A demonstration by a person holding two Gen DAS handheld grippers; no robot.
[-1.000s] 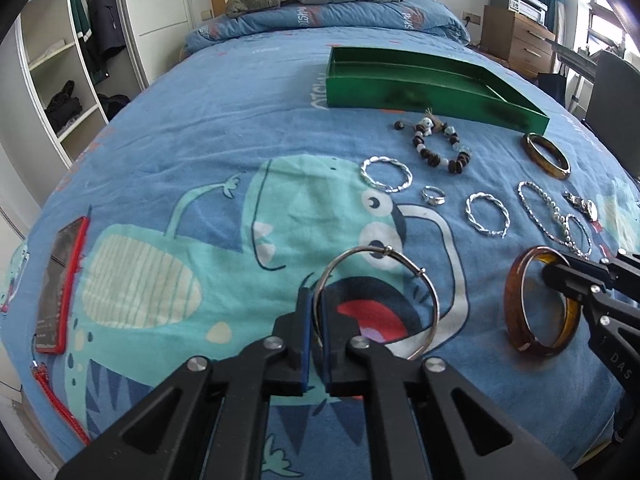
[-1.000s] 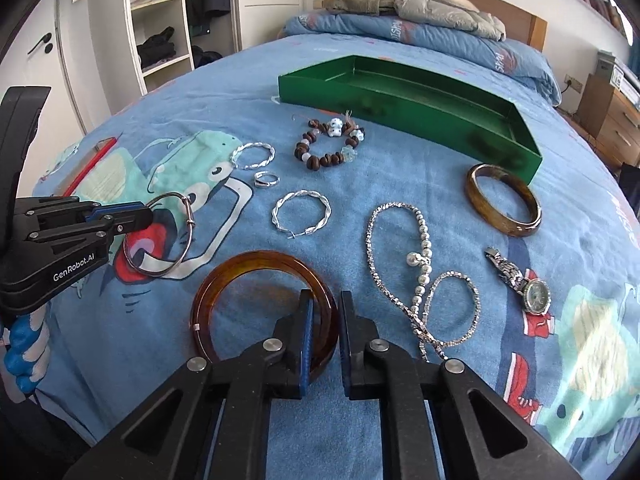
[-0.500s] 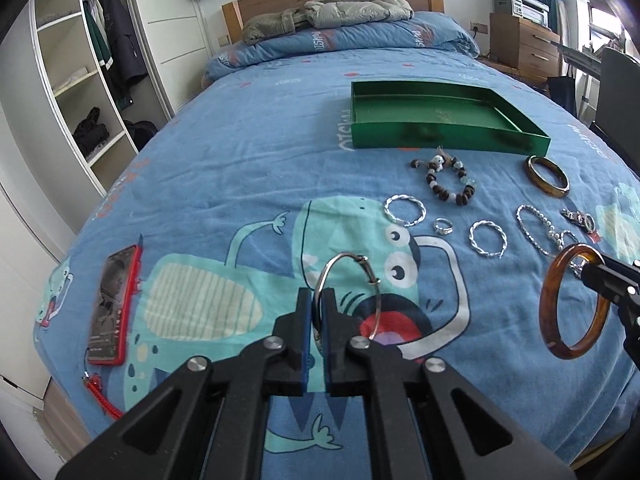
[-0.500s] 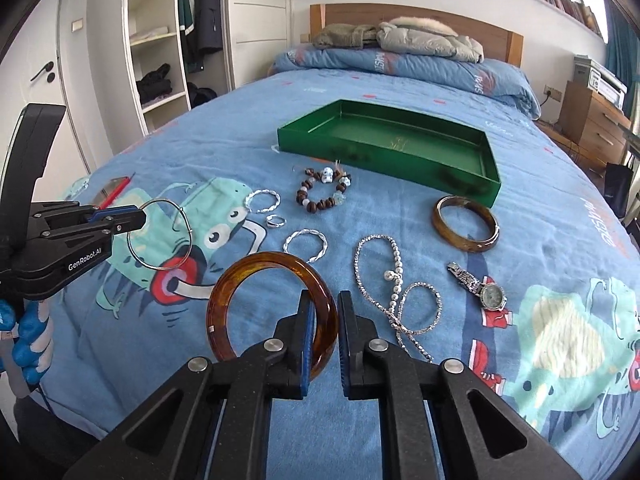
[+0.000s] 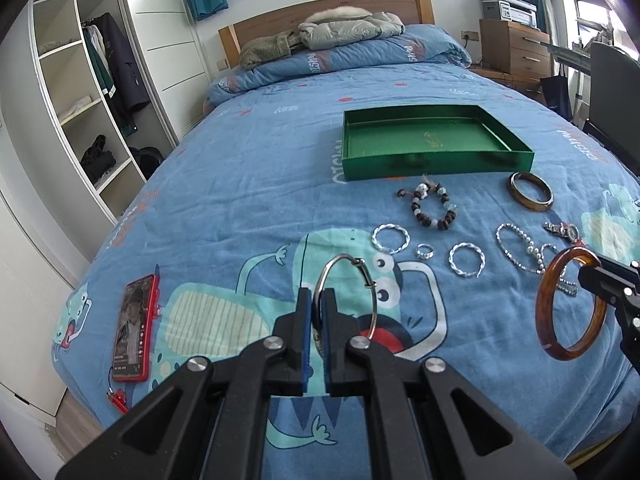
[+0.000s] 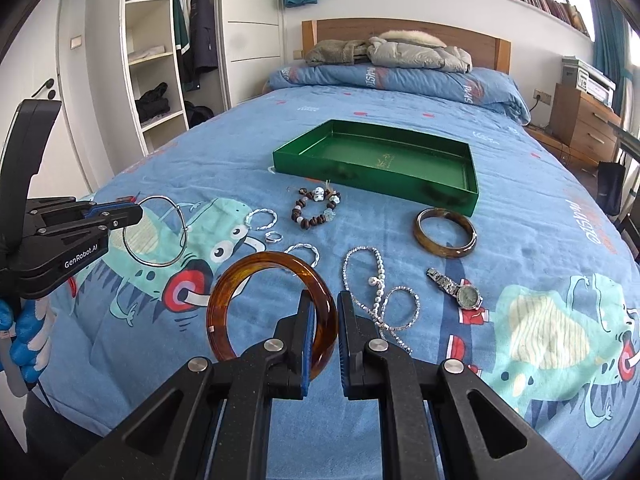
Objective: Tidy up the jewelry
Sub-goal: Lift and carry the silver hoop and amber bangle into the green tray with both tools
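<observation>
My left gripper (image 5: pixel 316 304) is shut on a thin silver bangle (image 5: pixel 370 280) and holds it upright above the bed; it also shows in the right wrist view (image 6: pixel 154 232). My right gripper (image 6: pixel 324 312) is shut on an amber bangle (image 6: pixel 256 264), lifted off the bed, also seen in the left wrist view (image 5: pixel 546 304). An empty green tray (image 6: pixel 472 188) lies further up the bed. In front of it lie a bead bracelet (image 6: pixel 316 210), two twisted silver rings (image 6: pixel 262 218), a small ring (image 6: pixel 274 237), a silver chain (image 6: pixel 376 280), a brown bangle (image 6: pixel 444 232) and a watch (image 6: pixel 460 290).
A red-cased phone (image 5: pixel 134 328) lies near the bed's left edge. A wardrobe with open shelves (image 5: pixel 80 120) stands to the left. A wooden dresser (image 5: pixel 516 52) is to the right of the headboard, with jackets (image 5: pixel 340 32) on the pillow end.
Both grippers have risen with their bangles, which have left the bedspread and now hang in the air. The bed looks farther below.
</observation>
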